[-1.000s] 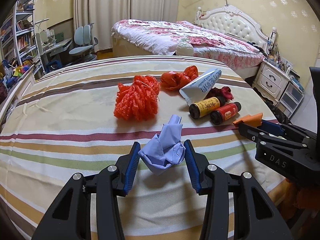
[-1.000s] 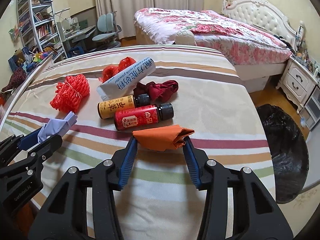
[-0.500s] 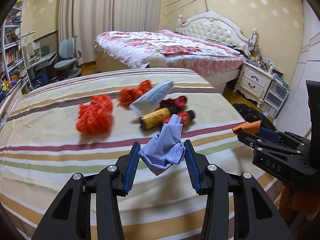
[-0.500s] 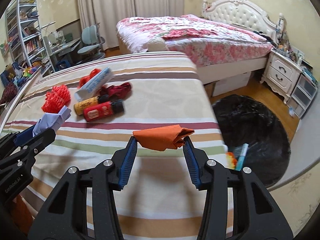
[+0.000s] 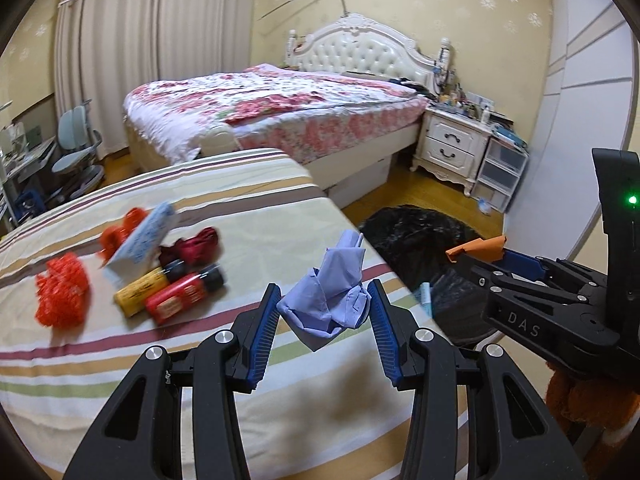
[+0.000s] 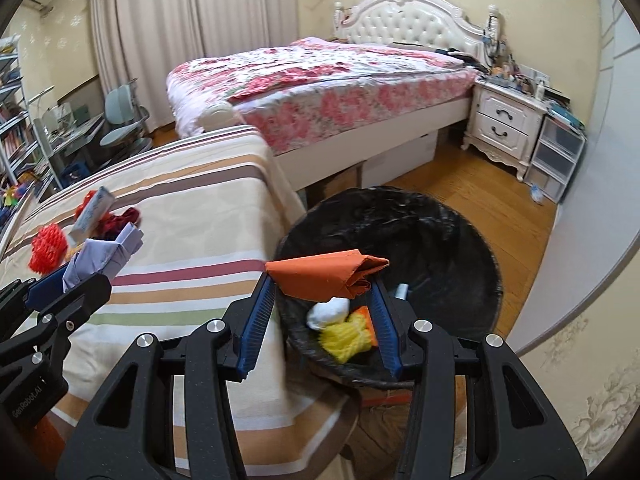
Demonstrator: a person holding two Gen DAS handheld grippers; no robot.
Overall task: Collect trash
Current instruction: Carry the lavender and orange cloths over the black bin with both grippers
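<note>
Swung away from the striped bed [image 6: 192, 216], the right hand-held gripper [image 6: 322, 304], grasping folded orange paper [image 6: 324, 276], now hangs over the black-lined bin [image 6: 452, 240], while the left hand-held gripper [image 5: 324, 312] clenches crumpled blue paper [image 5: 332, 288], both ready to drop.

Open air over the bin mouth; clutter on the far-left stripes.

Over the black-lined trash bin [image 6: 460, 240]: mouth wide open, blocked only by the orange folded cloth [image 6: 328, 276] clamped in the right claw [image 6: 322, 304] just above the near rim. Inside, near the rim: a white wad [image 6: 328, 314], a yellow net [image 6: 346, 338], a pale tube [image 6: 401, 291]; dark liner bare beyond. Beside the bin on the left: the striped bed [image 5: 260, 204], its near and right stretch bare. Farther left, in a cluster: red bottle [image 5: 182, 294], yellow bottle [image 5: 140, 290], white tube [image 5: 142, 238], dark red cloth [image 5: 196, 242], orange net [image 5: 62, 294]. Close alongside: left claw [image 5: 324, 312], filled by crumpled blue cloth [image 5: 332, 292].
</note>
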